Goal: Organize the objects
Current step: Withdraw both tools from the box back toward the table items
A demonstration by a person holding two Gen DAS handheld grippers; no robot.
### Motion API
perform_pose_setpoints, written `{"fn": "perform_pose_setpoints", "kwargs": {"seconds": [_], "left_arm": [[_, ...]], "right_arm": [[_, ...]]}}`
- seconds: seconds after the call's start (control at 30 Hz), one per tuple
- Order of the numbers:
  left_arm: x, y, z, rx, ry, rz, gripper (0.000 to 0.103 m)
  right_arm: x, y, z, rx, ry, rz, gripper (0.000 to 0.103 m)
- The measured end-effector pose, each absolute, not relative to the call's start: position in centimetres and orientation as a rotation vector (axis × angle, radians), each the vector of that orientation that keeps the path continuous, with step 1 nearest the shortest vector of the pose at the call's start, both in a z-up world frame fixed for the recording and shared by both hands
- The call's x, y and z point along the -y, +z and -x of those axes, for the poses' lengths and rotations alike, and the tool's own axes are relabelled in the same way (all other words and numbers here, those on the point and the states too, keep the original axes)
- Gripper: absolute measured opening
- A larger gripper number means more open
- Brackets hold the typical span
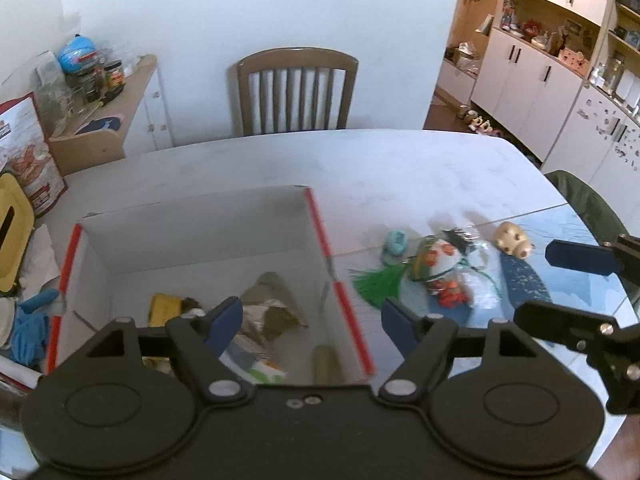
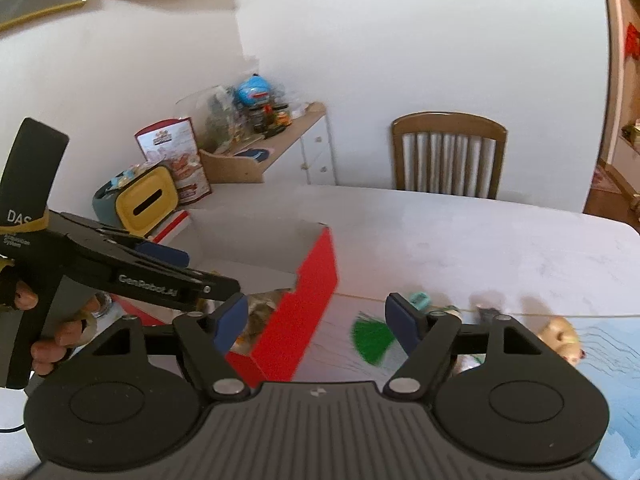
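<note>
An open cardboard box (image 1: 320,236) with red edges and a white inside stands on the table, and my left gripper (image 1: 312,316) hangs open above its near right part. Inside lie a crumpled packet (image 1: 268,304), a yellow item (image 1: 164,308) and a tan cylinder (image 1: 326,364). Right of the box sit a green tassel (image 1: 380,284), a small teal object (image 1: 396,242), a painted ornament in clear wrap (image 1: 438,262) and a tan pig toy (image 1: 512,238). My right gripper (image 2: 316,316) is open and empty above the tassel (image 2: 370,340), beside the red box wall (image 2: 316,280). A hand holds the left gripper (image 2: 210,272).
A wooden chair (image 1: 296,88) stands behind the table. A low cabinet (image 1: 120,120) with jars is at the back left. A yellow tissue box (image 1: 12,232), a red printed bag (image 1: 28,156) and blue gloves (image 1: 30,324) lie left of the box. A blue patterned mat (image 1: 560,280) covers the table's right part.
</note>
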State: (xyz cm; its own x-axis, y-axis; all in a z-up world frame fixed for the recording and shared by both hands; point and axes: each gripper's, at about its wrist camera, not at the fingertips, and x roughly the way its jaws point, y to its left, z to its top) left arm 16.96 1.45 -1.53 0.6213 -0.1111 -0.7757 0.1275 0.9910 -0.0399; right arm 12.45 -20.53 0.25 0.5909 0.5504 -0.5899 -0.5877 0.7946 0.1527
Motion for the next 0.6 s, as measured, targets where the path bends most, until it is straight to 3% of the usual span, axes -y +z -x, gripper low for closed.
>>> {"fn": "perform_pose_setpoints", "kwargs": {"seconds": [0.6], "left_arm": [[6.5, -3.2, -16.1, -0.871, -0.201, -0.009, 0.094]], "right_arm": [[33.0, -2.4, -13.6, -0.707, 0.509, -0.027, 0.082]]}}
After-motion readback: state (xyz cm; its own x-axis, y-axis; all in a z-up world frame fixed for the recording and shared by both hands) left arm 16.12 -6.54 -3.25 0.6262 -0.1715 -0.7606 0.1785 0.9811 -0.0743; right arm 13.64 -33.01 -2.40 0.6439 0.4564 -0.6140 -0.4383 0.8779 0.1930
